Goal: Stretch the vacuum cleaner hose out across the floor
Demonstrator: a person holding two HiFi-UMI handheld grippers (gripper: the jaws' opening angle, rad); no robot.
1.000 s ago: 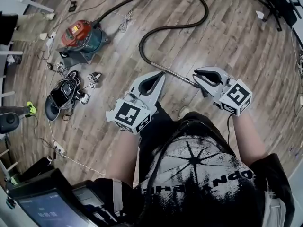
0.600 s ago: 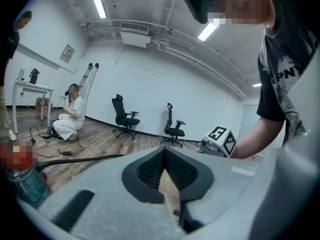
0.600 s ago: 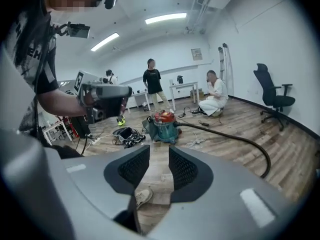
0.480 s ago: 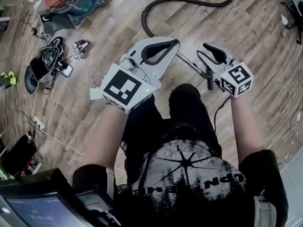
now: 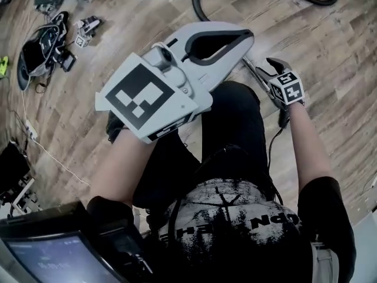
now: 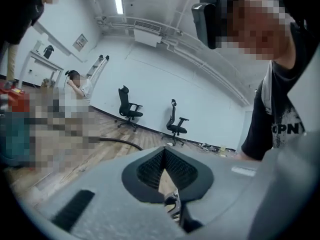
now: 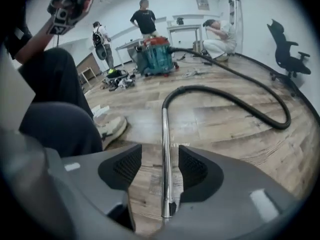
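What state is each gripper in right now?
Left gripper: shut, empty.
Right gripper: open, jaws have just been opening; tube between them, not gripped.

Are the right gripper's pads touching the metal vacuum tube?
Apart. In the right gripper view the right gripper, whose jaws have just been opening, straddles the metal tube with floor showing on both sides.

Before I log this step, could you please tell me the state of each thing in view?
Hose: curved, not stretched.
Tube: lying on floor.
Vacuum: upright on floor.
Left gripper: shut, empty.
Right gripper: just opened, straddling Tube, not gripping.
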